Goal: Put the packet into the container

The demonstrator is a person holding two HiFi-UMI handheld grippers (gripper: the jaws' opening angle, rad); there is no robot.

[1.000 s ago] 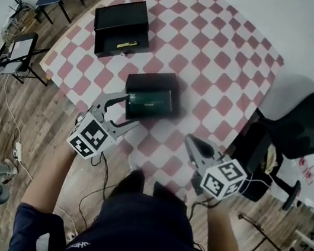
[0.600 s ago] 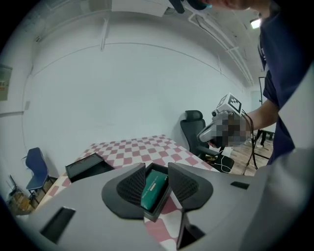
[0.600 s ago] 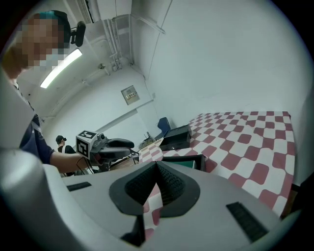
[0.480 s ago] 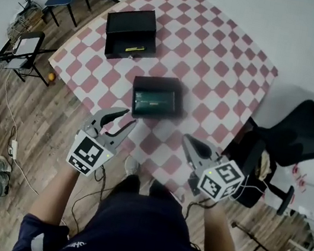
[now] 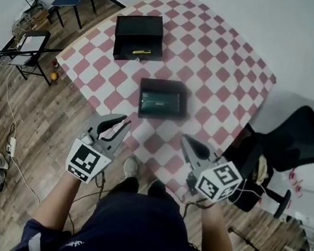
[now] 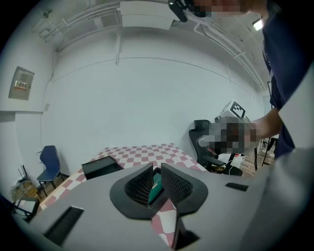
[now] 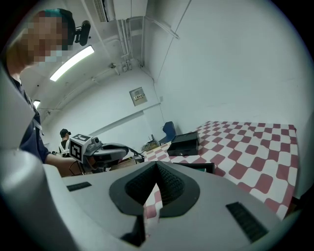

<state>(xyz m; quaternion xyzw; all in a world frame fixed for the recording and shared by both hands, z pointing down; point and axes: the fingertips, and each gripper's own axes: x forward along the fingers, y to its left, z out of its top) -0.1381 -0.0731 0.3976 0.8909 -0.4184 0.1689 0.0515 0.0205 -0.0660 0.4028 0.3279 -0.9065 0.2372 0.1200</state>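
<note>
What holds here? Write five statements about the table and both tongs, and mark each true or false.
1. The green packet lies inside the nearer black container. True.
2. The left tongs grip the packet. False: their jaws are closing with nothing between them, and the packet lies apart from them in the container.
3. Two black containers stand on the checkered table. True.
4. The right tongs stand wide open. False: their jaws are together and hold nothing.
5. The farther container is empty. False: a yellow item lies in it.
</note>
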